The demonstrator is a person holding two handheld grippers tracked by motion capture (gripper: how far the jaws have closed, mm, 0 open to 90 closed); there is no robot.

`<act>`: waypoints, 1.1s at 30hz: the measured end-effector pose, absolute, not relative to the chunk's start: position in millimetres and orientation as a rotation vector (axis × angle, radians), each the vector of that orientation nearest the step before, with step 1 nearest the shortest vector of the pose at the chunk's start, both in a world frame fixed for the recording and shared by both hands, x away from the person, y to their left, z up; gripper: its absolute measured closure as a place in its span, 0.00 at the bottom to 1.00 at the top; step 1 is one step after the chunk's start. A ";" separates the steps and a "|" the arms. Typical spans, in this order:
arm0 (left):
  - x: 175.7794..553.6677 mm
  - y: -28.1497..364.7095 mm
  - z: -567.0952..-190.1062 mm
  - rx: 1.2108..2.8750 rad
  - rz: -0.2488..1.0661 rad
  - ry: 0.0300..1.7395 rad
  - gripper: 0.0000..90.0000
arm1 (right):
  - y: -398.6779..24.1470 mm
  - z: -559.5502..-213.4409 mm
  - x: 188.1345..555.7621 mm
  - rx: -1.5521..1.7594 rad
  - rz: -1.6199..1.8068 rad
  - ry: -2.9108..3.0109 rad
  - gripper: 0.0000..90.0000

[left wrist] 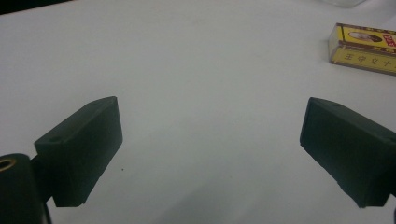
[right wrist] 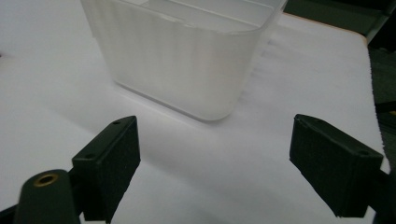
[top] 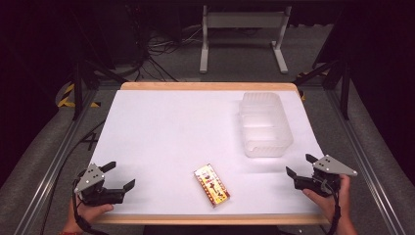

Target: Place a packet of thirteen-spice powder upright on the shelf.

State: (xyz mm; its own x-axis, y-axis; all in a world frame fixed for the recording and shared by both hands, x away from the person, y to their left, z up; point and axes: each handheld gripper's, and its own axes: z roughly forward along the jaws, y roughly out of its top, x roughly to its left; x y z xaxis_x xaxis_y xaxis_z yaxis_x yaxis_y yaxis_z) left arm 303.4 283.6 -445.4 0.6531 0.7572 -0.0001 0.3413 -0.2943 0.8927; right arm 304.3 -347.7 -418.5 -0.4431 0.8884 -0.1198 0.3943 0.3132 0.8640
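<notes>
Two grippers, left gripper (top: pixel 119 175) and right gripper (top: pixel 299 165), jaws apart, flanking yellow box (top: pixel 212 184)

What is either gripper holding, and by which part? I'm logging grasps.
Nothing. The left gripper and right gripper both have open jaws with only bare table between them.
</notes>
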 end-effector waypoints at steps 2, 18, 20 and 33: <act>303.3 283.5 -445.4 1.892 0.534 0.869 0.07 | -346.4 -419.2 303.8 1.132 1.053 1.990 0.18; 301.4 281.1 -446.5 1.908 0.529 0.853 0.08 | -324.6 -411.7 297.5 1.073 1.093 2.079 0.23; 301.0 280.5 -446.7 1.917 0.534 0.850 0.08 | -319.1 -410.8 297.1 1.065 1.104 2.103 0.24; 299.7 278.3 -446.8 1.923 0.531 0.836 0.08 | -275.9 -402.6 296.1 1.023 1.124 2.199 0.31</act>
